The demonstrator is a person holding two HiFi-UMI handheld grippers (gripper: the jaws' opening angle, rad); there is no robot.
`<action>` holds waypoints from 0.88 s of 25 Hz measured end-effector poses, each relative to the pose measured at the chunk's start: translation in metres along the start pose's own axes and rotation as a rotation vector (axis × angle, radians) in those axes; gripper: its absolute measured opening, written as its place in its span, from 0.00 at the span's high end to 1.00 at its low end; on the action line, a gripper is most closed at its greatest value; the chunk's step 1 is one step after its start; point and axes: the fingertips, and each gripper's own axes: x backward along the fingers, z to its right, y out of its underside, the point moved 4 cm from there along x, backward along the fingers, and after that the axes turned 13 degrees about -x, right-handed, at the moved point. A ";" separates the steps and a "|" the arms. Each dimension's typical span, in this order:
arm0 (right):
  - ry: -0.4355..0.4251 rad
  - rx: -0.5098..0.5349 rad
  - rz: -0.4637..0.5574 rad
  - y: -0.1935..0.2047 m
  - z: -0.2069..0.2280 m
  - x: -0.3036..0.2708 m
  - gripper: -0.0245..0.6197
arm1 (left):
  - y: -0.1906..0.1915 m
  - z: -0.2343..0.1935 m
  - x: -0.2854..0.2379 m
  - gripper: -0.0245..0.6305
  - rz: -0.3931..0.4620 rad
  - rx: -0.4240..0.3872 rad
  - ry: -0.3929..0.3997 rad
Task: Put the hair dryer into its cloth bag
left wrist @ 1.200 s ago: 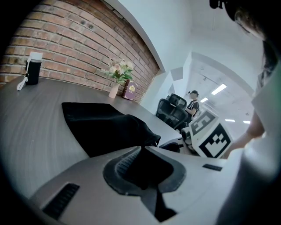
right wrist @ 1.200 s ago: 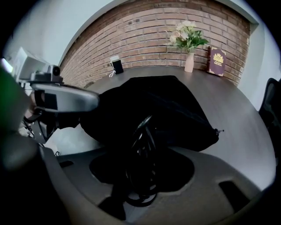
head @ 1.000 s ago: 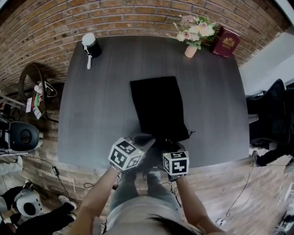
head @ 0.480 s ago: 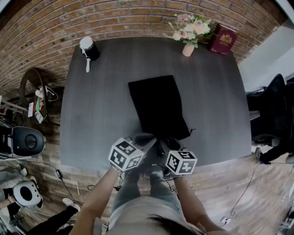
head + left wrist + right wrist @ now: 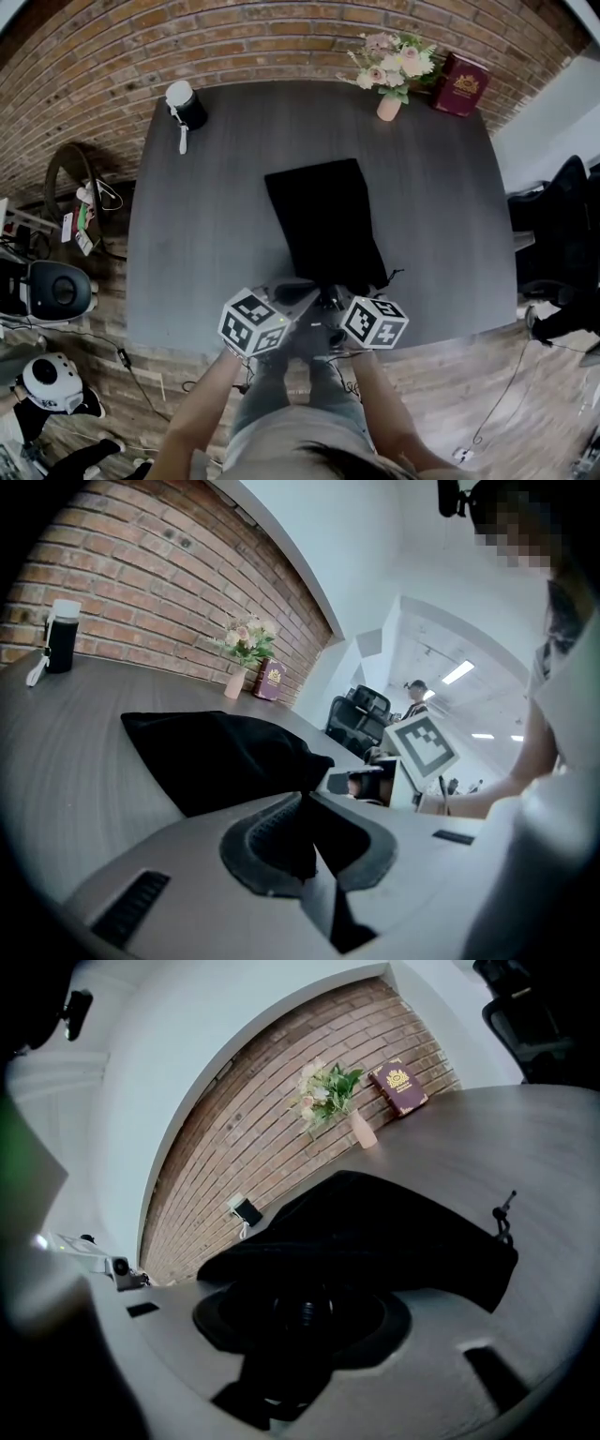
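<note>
Pinching cloth bag (image 5: 216, 757): left tongs (image 5: 305, 801) closed | right tongs (image 5: 305, 1288) half-open, clasping hair dryer (image 5: 300, 1314)

Cloth bag (image 5: 325, 220) plain black. Table (image 5: 206, 234) dk grey w/ wood grain. Far wall (image 5: 94, 56) red-brown brick. Far right: book (image 5: 458, 85) maroon w/ gold crest; flowers (image 5: 394, 61) pink/white.

Flower vase (image 5: 389, 105) beside red book (image 5: 458, 84); tumbler (image 5: 187, 101), perhaps, far-left.

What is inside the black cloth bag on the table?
Only the outer cloth of the cloth bag shows, lying humped on the table. Whatever is inside is covered by the opaque fabric.
</note>
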 end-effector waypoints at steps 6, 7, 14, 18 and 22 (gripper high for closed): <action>-0.029 -0.014 0.058 -0.016 -0.003 -0.016 0.69 | -0.008 -0.001 0.000 0.93 0.024 0.001 0.031; -0.032 -0.017 0.066 -0.019 -0.002 -0.019 0.69 | -0.009 -0.001 0.000 0.93 0.022 -0.001 0.034; -0.037 -0.007 0.088 -0.033 0.003 -0.036 0.69 | -0.007 -0.004 -0.005 0.93 0.006 0.006 0.050; -0.035 0.032 0.070 -0.031 0.005 -0.043 0.69 | -0.002 -0.007 -0.009 0.93 -0.007 0.016 0.050; -0.037 0.097 0.032 -0.028 0.007 -0.046 0.67 | 0.004 -0.010 -0.013 0.93 -0.013 0.038 0.049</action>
